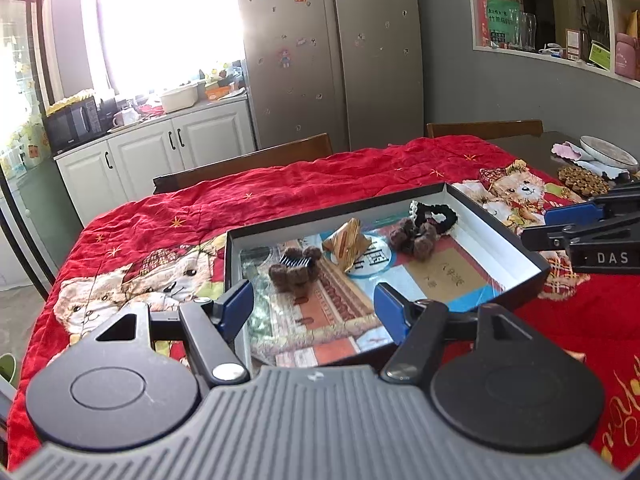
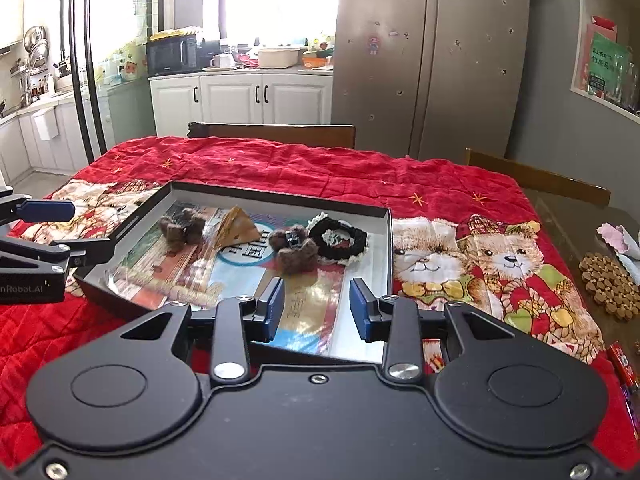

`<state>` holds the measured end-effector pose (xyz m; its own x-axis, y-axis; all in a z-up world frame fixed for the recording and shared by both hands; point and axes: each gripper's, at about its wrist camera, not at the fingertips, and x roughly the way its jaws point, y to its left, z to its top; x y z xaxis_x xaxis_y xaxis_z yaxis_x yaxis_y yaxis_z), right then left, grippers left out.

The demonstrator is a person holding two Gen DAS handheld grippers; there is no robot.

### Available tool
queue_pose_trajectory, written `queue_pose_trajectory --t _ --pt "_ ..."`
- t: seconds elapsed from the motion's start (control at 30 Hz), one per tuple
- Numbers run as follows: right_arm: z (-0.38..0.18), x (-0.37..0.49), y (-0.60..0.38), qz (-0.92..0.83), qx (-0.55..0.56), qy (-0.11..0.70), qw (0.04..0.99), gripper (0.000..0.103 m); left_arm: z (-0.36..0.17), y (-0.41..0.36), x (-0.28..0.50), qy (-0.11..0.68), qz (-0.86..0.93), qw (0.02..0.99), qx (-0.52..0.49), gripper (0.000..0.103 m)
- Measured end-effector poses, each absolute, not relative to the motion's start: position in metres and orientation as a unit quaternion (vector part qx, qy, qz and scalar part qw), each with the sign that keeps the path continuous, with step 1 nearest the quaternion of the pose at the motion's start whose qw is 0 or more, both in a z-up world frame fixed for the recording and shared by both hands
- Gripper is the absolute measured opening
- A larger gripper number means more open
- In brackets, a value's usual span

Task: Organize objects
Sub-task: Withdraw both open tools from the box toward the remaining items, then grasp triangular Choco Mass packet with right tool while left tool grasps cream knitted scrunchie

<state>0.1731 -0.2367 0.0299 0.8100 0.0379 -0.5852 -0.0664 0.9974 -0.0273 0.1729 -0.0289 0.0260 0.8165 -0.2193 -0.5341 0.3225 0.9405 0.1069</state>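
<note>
Left hand-held gripper (image 1: 314, 304) tilts downward, blue fingers spread empty over the shallow black cardboard tray (image 1: 536, 258) holding two brown furry hair clips, while right hand-held gripper (image 2: 317, 308), angled likewise, stands partly open, empty, above that tray's near edge.

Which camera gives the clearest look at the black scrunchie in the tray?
The right wrist view: the black scrunchie lies whole, its white lace trim visible. In the left wrist view it sits farther off, partly hidden behind a furry brown clip.
</note>
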Motion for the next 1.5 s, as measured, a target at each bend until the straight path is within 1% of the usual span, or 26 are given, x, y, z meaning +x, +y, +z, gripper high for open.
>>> queue_pose_trajectory --t 0.27,0.5,0.93,1.17,1.5 --pt "0.025 0.151 -0.24 0.033 -0.019 0.311 0.95 0.038 0.018 -0.019 0.157 0.279 -0.147 0.945 0.084 0.078" --pt "0.017 0.129 -0.238 0.044 -0.015 0.309 0.95 0.039 0.008 -0.012 0.143 0.292 -0.151 0.941 0.077 0.078" --pt "-0.007 0.088 -0.22 0.074 -0.034 0.301 0.95 0.049 -0.021 -0.005 0.128 0.32 -0.167 0.93 0.068 0.078" --pt "-0.034 0.085 -0.229 0.074 0.003 0.324 0.943 0.049 -0.04 -0.001 0.126 0.335 -0.182 0.923 0.049 0.078" --pt "-0.055 0.086 -0.228 0.066 0.012 0.325 0.943 0.048 -0.051 -0.005 0.122 0.335 -0.198 0.92 0.048 0.078"
